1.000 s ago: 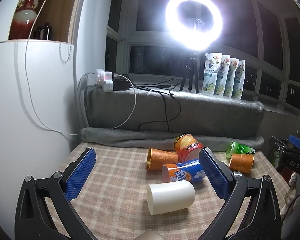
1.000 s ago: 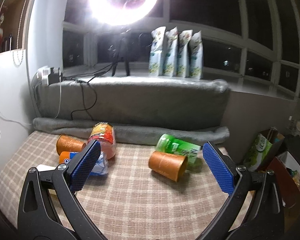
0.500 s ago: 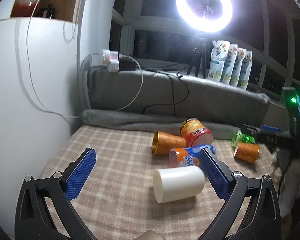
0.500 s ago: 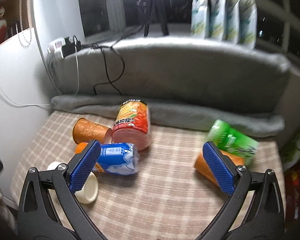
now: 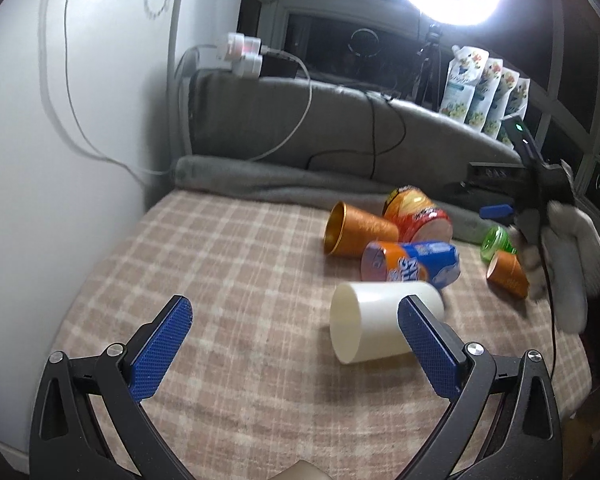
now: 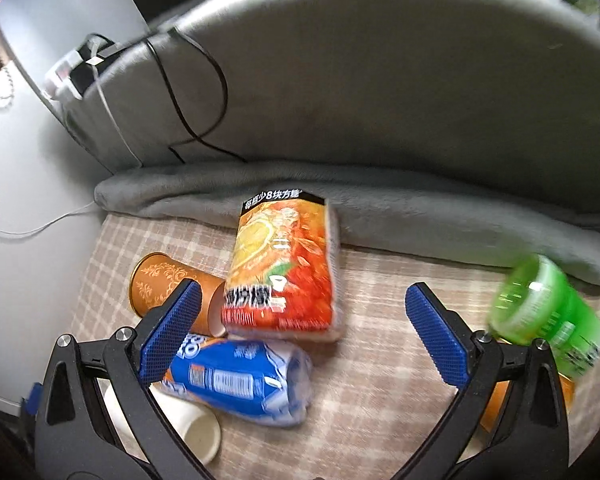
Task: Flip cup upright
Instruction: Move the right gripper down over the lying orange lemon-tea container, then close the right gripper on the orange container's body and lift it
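Lying on its side at lower right of the left wrist view, the white cup looked light, thin-walled and crushable, best pinched gently across its middle, while the left gripper and right gripper both gaped empty.

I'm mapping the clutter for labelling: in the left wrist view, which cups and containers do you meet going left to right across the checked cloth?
White cup → orange cup with gold inside → blue-and-orange can → green container → small orange cup. All lie on their sides.
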The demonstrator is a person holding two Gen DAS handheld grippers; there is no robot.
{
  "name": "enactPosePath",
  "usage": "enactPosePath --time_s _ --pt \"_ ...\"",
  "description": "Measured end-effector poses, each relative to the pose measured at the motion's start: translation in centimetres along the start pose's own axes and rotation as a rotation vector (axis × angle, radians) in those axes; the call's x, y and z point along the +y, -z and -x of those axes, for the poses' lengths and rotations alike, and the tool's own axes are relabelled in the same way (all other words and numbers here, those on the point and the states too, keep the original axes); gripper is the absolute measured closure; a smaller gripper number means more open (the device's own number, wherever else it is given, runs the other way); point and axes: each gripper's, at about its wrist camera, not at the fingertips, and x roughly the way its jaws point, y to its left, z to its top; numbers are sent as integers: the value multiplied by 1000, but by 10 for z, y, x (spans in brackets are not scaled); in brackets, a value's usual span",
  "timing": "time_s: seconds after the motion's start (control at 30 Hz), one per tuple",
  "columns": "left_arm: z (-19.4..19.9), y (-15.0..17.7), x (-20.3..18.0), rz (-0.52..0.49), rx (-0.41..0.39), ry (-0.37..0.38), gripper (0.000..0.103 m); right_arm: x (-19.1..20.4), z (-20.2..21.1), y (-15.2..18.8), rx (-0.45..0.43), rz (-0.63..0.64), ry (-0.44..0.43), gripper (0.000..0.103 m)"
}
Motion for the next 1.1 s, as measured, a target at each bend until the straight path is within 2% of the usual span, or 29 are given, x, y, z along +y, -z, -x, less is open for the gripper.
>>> enactPosePath --time_s 0.13,0.33,0.5,0.63,0.77,0.97,1.1 --pt "-4 1 4 10 17 -7 1 -1 -24 -10 51 -19 -4 0" --pt "-8 -2 13 31 18 -25 1 3 -47 -15 118 -30 -58 0" --pt "-12 -2 15 38 25 -26 1 3 -55 -14 134 -40 -65 0" --pt "-13 -2 16 38 22 -27 1 -3 -58 -14 151 -56 -82 10" --pt "-12 -2 17 39 15 -33 1 -3 -59 -13 158 -61 -110 17" --pt "-8 -3 18 41 5 -41 1 1 -57 -12 147 -47 -95 18" --pt "-6 -3 18 40 0 -44 1 2 -48 -12 110 -49 -99 18"
